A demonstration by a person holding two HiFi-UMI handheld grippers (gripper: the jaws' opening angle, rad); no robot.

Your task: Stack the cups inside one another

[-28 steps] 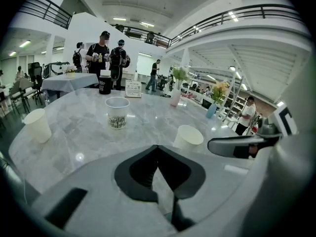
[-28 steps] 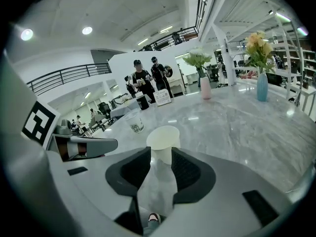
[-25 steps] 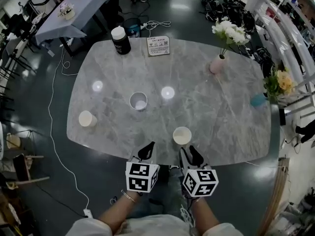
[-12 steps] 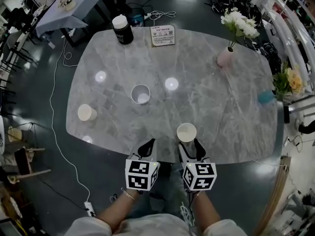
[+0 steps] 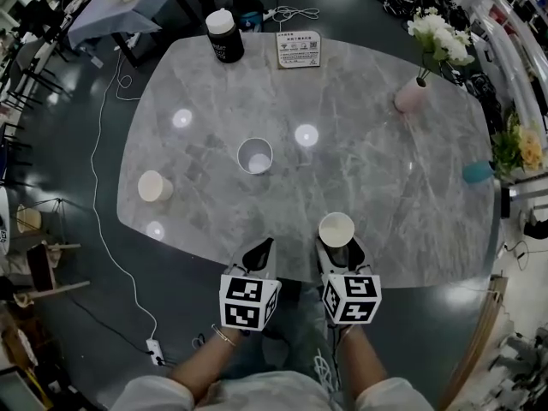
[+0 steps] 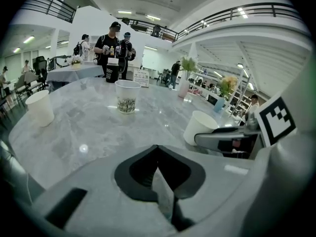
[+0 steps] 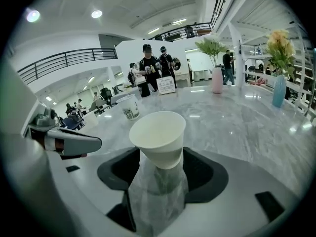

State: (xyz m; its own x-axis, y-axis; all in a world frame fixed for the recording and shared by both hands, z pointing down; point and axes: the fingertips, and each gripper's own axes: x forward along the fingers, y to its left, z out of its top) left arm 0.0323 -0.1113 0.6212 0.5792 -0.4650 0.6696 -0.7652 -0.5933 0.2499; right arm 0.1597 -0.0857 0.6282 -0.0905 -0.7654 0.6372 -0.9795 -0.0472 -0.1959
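The white cup stands upright at the table's near edge, between the jaws of my right gripper. They have just been opening wide and don't press on it, which I judge leaves room to close on its wall. My left gripper hangs beside it, closed and empty. The printed cup at mid-table and the beige cup by the left edge stand mouth-up, ready for nesting.

Your table is glossy, smooth grey marble. The nearest cup looks like matt white paper.
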